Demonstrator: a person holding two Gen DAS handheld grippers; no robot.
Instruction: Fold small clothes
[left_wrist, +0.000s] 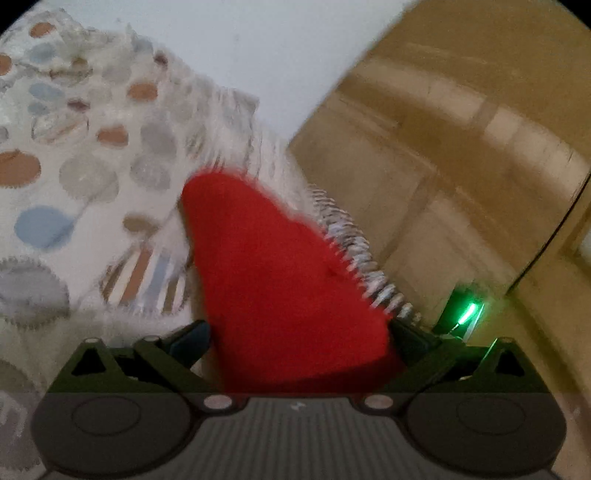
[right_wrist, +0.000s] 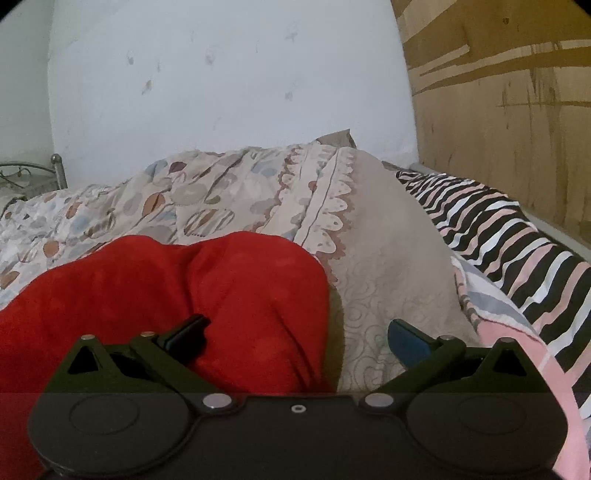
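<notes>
Soft red cloth (right_wrist: 155, 295) bunched on patterned quilt (right_wrist: 207, 192)

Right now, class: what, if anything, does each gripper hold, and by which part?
Neither grips anything. The red garment fills the gap of the open left gripper; the open right gripper straddles its edge, unclamped.

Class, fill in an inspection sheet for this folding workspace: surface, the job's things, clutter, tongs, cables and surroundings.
Surface: bed with a leaf-print quilt.
Job's things: one red garment, bunched up, not yet folded.
Clutter: striped pillow; beige pillow.
Tongs: left tongs wide open with the red garment between the fingers; right tongs open over its edge.
Cables: nothing seen.
Surroundings: white wall, wooden panel, metal bed frame.
</notes>
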